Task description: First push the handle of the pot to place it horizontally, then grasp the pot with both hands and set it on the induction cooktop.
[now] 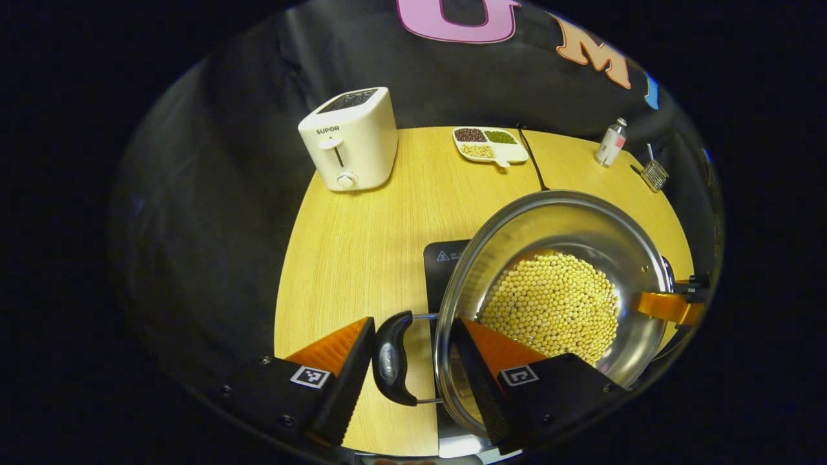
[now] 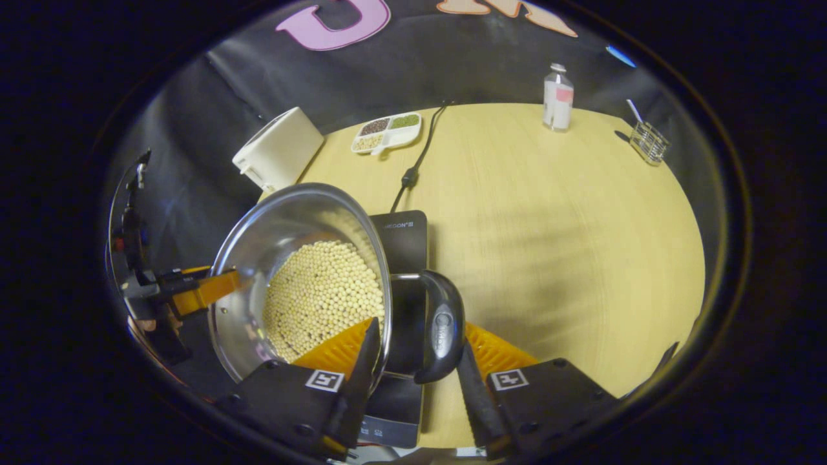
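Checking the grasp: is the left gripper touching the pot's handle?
Cannot tell: the left gripper view shows the left gripper with jaws astride the handle and the pot rim; contact or gap unclear.

we see a shiny silver pot (image 1: 568,226) of pale yellow soybeans (image 1: 555,303), black handles (image 1: 393,367), a black induction cooktop (image 2: 404,236), a cream toaster (image 1: 352,139), and a light wood-grain counter (image 2: 549,213).

Shiny smooth metal for pot (image 1: 568,223); glossy black plastic handles (image 1: 392,366); matt wood-grain table (image 1: 362,245); smooth cream plastic toaster (image 1: 352,139); glossy dark cooktop (image 2: 404,236).
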The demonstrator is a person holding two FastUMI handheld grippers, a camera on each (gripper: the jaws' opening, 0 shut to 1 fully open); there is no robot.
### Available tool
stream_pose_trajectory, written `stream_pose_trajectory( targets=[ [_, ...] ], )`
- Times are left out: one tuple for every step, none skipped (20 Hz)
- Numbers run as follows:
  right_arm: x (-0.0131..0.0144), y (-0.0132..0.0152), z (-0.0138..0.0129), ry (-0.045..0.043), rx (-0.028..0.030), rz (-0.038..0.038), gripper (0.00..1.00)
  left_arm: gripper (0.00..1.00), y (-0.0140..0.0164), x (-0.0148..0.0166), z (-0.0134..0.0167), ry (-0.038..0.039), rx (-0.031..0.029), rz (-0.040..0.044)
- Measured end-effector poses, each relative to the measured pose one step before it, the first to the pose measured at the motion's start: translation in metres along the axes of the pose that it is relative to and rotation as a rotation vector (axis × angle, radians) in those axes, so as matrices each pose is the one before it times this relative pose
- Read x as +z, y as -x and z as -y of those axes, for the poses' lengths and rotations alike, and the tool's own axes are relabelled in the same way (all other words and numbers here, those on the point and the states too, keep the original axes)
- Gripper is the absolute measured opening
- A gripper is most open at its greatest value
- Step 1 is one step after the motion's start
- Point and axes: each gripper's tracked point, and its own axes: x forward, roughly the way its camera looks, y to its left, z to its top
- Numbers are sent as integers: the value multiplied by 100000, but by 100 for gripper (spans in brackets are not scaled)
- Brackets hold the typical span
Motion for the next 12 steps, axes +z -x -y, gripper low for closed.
stream_pose_trajectory(
  targets=[
    [-133,147,24,658,-165,195,74,84,-164,98,-479,780,2064,-210],
    [28,-91,301,681,-1248,415,84,100,377,-177,124,2115,-325,-360],
    [75,-25,152,643,-623,243,94,100,-313,-71,99,1313,362,121],
    [27,-12,182,541,-505,446,94,99,-12,-193,-59,1096,245,-285],
    [53,309,38,340,-112,204,100,96,14,-364,-61,804,-5,-648],
    [77,115,69,247,-36,484,100,99,106,-308,-146,655,-110,-675],
    [-70,90,-61,111,340,353,100,99,125,-18,-7,966,-342,519],
    [-40,160,-59,120,158,273,94,100,232,-62,-47,589,-50,232],
    [174,116,15,110,390,970,100,100,323,-358,-174,187,-29,-44],
    [66,161,-88,170,468,795,95,100,305,-75,-151,203,125,203],
    [94,235,-47,205,364,725,100,99,254,84,-20,455,28,942],
    [96,100,14,322,157,735,94,99,374,173,-68,250,177,1288]
  ],
)
